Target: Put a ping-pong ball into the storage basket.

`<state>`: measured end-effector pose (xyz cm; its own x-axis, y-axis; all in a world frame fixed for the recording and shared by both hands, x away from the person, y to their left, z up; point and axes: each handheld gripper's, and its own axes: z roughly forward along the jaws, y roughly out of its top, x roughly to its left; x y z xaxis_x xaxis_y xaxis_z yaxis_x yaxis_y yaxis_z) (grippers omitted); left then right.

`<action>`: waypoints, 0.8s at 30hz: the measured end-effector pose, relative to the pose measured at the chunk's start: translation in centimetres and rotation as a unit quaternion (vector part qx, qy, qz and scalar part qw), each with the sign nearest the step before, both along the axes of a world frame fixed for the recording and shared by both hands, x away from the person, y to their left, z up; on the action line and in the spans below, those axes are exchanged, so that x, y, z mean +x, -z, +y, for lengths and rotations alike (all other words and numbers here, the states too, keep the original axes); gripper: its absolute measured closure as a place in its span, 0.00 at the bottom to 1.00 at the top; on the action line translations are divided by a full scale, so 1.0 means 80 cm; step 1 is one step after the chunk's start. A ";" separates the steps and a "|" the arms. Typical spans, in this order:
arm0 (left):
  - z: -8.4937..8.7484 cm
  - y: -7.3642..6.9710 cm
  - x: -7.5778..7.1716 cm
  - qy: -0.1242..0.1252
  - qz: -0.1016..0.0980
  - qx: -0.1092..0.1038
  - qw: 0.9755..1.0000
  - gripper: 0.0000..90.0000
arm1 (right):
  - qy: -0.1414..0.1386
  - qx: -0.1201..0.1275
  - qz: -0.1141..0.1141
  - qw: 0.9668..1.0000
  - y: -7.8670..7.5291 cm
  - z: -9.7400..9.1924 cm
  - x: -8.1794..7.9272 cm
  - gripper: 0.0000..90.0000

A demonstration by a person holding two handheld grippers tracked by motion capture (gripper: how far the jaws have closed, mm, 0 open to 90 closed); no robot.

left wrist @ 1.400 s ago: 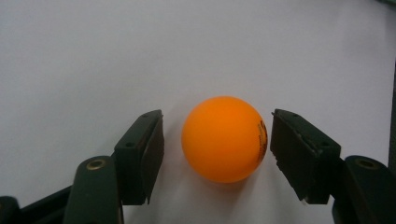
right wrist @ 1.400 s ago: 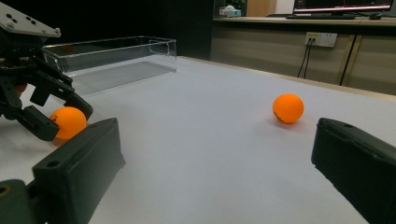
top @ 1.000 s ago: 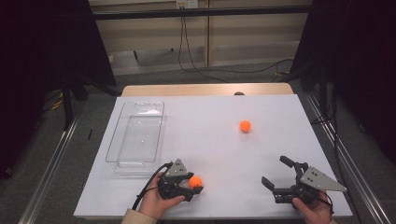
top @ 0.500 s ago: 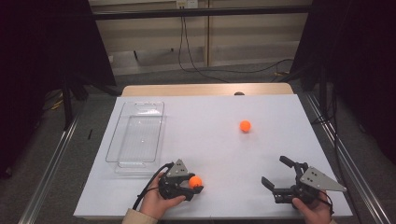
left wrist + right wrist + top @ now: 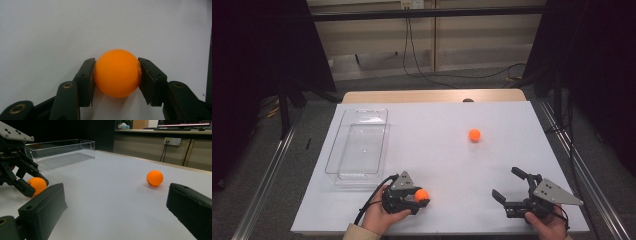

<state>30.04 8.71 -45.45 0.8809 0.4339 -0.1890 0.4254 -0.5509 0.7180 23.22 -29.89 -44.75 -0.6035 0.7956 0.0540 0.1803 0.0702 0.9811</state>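
My left gripper [image 5: 422, 196] rests on the white table [image 5: 437, 155] near its front edge, with a hand around it. Its jaws have just been closing on an orange ball [image 5: 117, 73], and both pads now press the ball's sides, so it is shut on the ball [image 5: 421, 194]. My right gripper [image 5: 507, 183] lies at the front right, open with nothing between its fingers [image 5: 42, 207]. A second orange ball [image 5: 474, 135] lies free farther back, ahead of the right gripper [image 5: 116, 195] and a little to the right [image 5: 154, 178].
A clear plastic bin [image 5: 361, 178] with nothing in it stands at the left of the table, just behind the left gripper [image 5: 32, 187]. A wooden strip [image 5: 432, 96] runs along the far edge. Metal rails flank both sides.
The left gripper's jaws have drawn in onto the orange ball between them. Neither hand has shifted, and the free ball lies where it was.
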 end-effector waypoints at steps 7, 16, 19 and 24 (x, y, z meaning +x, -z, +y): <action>0.001 -0.002 -0.001 -0.004 0.003 -0.011 1.000 0.56 | 0.001 0.001 0.000 1.000 0.000 0.000 0.000 0.02; 0.004 -0.008 0.000 -0.009 -0.001 -0.020 1.000 0.57 | 0.002 0.001 0.000 1.000 -0.001 0.000 -0.001 0.02; 0.004 -0.008 0.000 -0.013 -0.002 -0.023 1.000 0.57 | 0.002 0.001 -0.001 1.000 -0.001 -0.001 -0.001 0.02; 0.005 -0.011 0.000 -0.018 -0.005 -0.028 0.999 0.57 | 0.002 0.001 -0.001 1.000 -0.001 -0.001 -0.001 0.02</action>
<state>30.05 9.10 -44.61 0.8670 0.4537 -0.2062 0.4373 -0.4940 0.7515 23.16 -29.94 -44.69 -0.6001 0.7980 0.0545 0.1781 0.0669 0.9817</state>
